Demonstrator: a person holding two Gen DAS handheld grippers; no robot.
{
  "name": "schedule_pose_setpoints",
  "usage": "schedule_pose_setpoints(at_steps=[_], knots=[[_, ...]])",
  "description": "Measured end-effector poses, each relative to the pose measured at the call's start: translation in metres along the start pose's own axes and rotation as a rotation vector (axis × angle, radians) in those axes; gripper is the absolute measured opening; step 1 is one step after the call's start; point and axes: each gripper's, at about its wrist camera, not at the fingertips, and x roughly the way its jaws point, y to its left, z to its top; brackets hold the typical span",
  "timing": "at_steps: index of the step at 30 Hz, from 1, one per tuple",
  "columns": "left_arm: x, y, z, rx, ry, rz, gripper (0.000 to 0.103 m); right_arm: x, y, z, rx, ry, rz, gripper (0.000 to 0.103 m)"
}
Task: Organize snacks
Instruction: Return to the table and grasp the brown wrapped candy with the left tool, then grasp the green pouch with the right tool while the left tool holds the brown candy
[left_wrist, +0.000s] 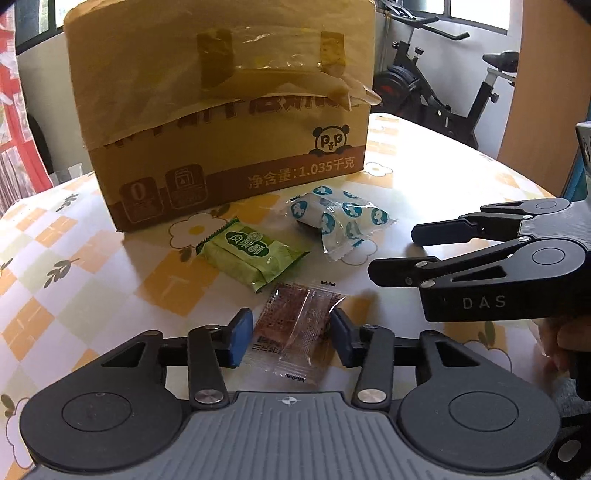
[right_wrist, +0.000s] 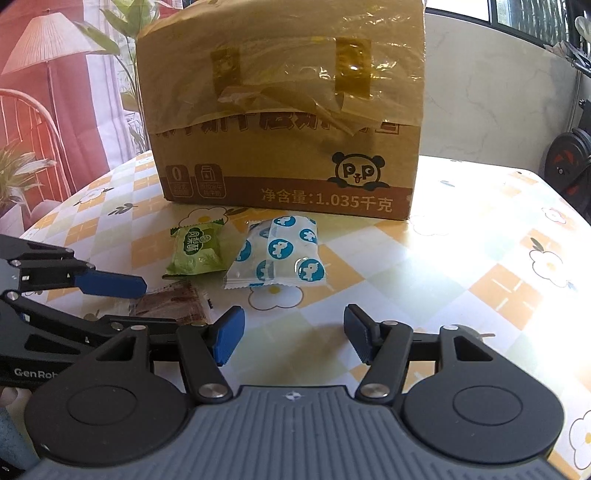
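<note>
Three snack packets lie on the table in front of a taped cardboard box (left_wrist: 221, 122) (right_wrist: 284, 110). A green packet (left_wrist: 251, 256) (right_wrist: 195, 253) is on the left. A white packet with blue dots (left_wrist: 338, 218) (right_wrist: 277, 254) is to its right. A clear packet with a brown snack (left_wrist: 295, 328) (right_wrist: 173, 302) lies nearest. My left gripper (left_wrist: 291, 338) is open, its pads on either side of the brown packet, close to its edges. My right gripper (right_wrist: 293, 334) is open and empty over bare tablecloth, right of the brown packet; in the left wrist view it shows at the right (left_wrist: 391, 254).
The table (right_wrist: 461, 258) has a checked floral cloth. An exercise bike (left_wrist: 443, 92) stands behind the table at the right. A chair and plants (right_wrist: 29, 147) stand at the left beyond the table edge.
</note>
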Motion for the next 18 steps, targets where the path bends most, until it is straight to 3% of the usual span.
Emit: schedule_pose_setpoints(at_steps=[18], knots=[[-0.012, 0.049, -0.005, -0.224, 0.015, 0.251, 0.048, 0.001, 0.003, 0.000, -0.017, 0.003, -0.008, 0.064]])
